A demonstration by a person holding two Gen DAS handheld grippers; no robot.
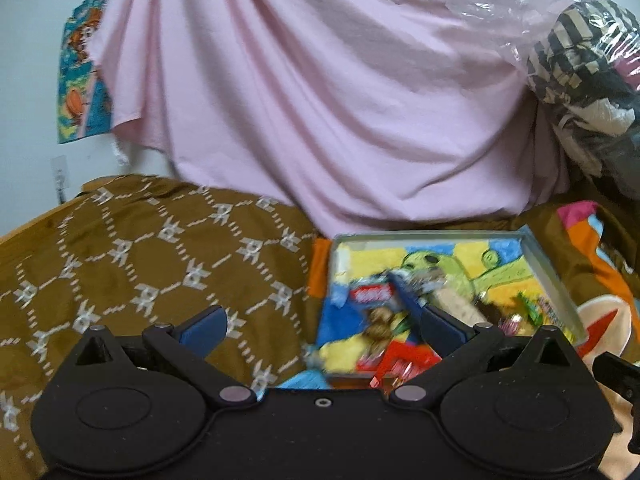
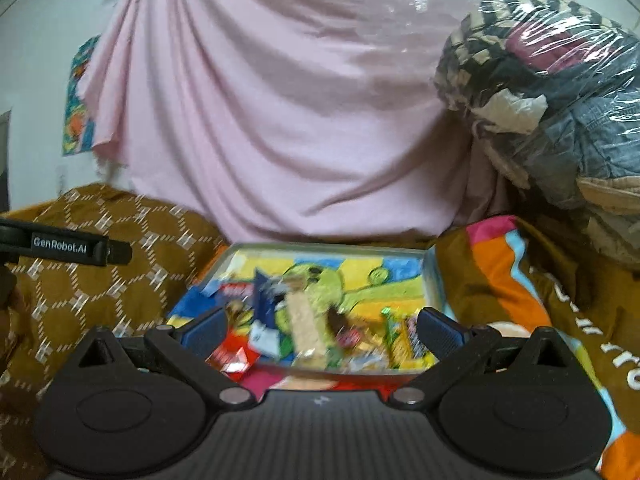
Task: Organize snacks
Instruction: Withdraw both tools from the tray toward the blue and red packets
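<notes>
A shallow tray [image 1: 420, 234] with a bright cartoon lining lies on the brown patterned cloth, and blurred snack packets are scattered in it. Among them are a red-and-blue packet [image 1: 374, 295], a beige bar [image 2: 305, 322], a dark blue packet [image 2: 264, 300], a red packet [image 2: 233, 358] and green-yellow packets [image 2: 400, 338]. My left gripper [image 1: 322, 328] hangs over the tray's near left corner, jaws wide open, nothing between its pads. My right gripper [image 2: 324, 330] hovers open over the tray's [image 2: 320, 246] near edge, holding nothing. The left gripper's black body [image 2: 60, 245] shows at the far left.
A pink sheet [image 1: 320, 100] hangs behind the tray. The brown patterned cloth [image 1: 140, 264] spreads to the left. A clear plastic bag of clothes [image 2: 552, 100] bulges at the right, above a colourful blanket [image 2: 500, 280]. A poster [image 1: 80, 80] hangs on the white wall.
</notes>
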